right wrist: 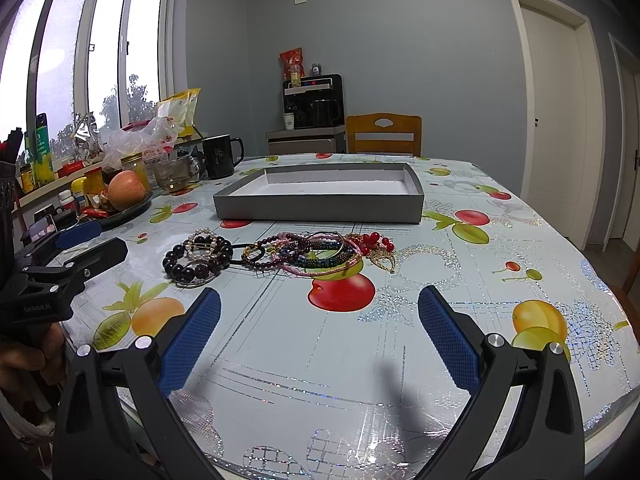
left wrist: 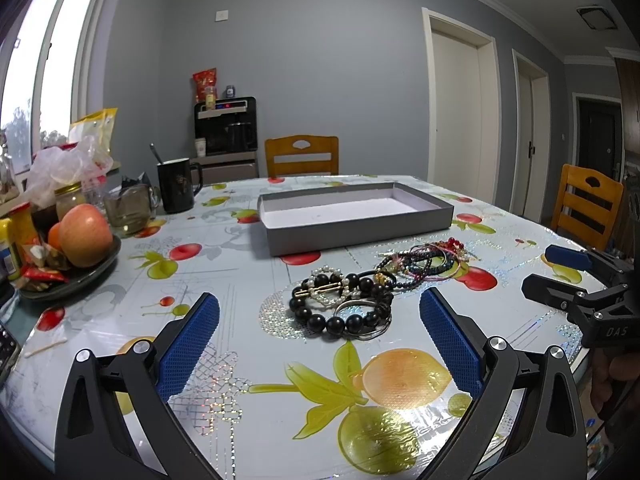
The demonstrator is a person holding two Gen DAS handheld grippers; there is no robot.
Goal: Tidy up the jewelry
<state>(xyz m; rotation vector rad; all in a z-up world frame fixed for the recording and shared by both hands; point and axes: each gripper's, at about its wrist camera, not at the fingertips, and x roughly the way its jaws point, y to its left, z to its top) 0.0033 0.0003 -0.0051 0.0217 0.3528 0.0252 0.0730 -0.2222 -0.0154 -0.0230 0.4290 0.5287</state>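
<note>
Grey-walled dining room, and the table (right wrist: 400, 340) wears a glossy fruit-print oilcloth. Toward its far edge sits a shallow grey cardboard box with a white inside (left wrist: 352, 216). In front of it, mid-table, lies the jewelry: a chunky black bead bracelet (left wrist: 340, 306) tangled with a pearl clip, and beside it a heap of thin coloured beaded bracelets (right wrist: 316, 256). The left gripper (left wrist: 320, 344) hangs spread wide just short of the black beads; the right gripper (right wrist: 320, 344) hovers over the near edge, fingers parted, holding nothing.
</note>
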